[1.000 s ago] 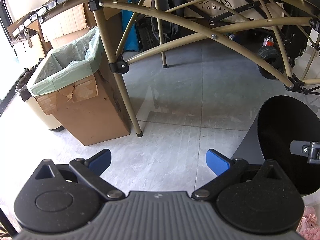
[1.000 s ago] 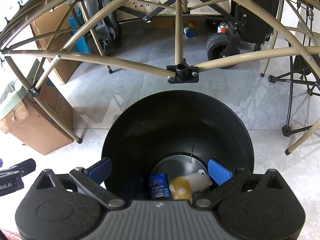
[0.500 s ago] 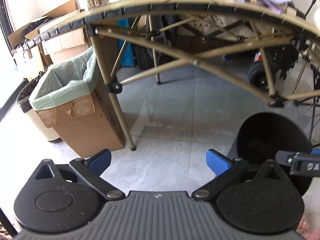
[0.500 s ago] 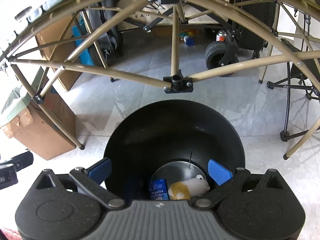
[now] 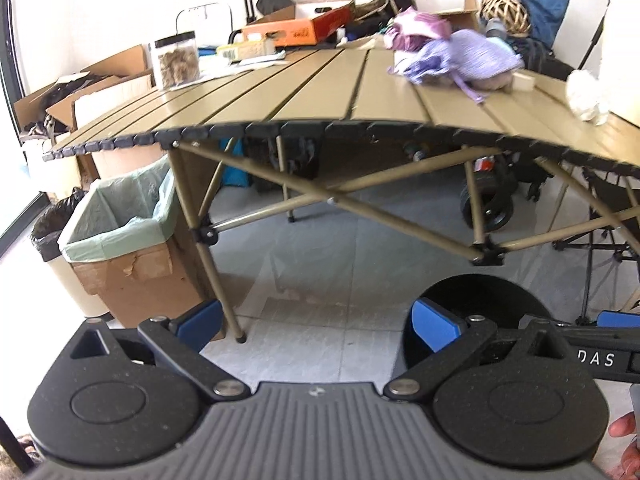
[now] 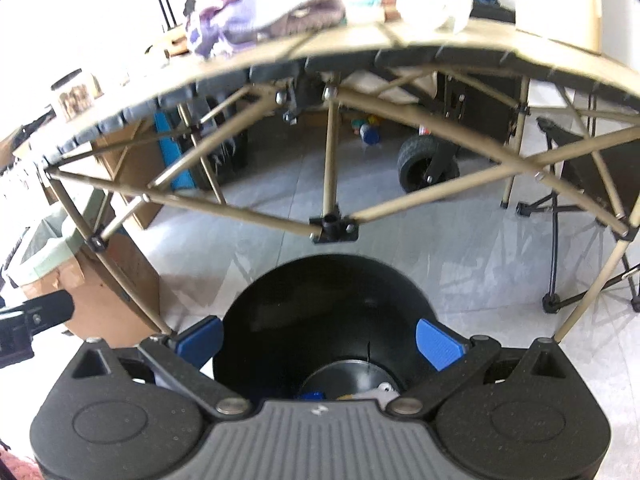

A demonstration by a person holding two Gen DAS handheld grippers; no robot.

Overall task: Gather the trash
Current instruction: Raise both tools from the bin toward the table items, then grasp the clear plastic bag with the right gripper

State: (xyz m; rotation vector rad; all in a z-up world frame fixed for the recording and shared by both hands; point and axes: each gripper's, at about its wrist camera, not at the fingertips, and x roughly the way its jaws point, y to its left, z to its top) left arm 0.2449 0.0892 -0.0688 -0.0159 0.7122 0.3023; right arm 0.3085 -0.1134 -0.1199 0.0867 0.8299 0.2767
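Note:
A round black bin [image 6: 320, 312] stands on the floor in front of a tan folding table [image 5: 320, 92]. It holds a blue item [image 6: 311, 395] and a whitish crumpled piece [image 6: 382, 389] at the bottom. My right gripper [image 6: 318, 340] is open and empty, just above the bin's near rim. My left gripper [image 5: 316, 324] is open and empty, left of the bin [image 5: 480, 300], over the floor. On the table lie a crumpled white wad [image 5: 586, 96], purple cloth [image 5: 452, 56] and a small wooden block [image 5: 524, 79].
A cardboard box lined with a green bag [image 5: 120, 224] stands by the table's left leg [image 5: 208, 248], with a bagged can [image 5: 52, 232] behind it. A jar [image 5: 178, 60] and an orange box [image 5: 296, 28] sit on the table. A wheeled cart [image 5: 488, 204] and chair legs [image 6: 556, 240] are under and right of it.
Both grippers have risen and tilted upward, so the tabletop and its items have come into view. The bin now sits lower in both views. Both stay open.

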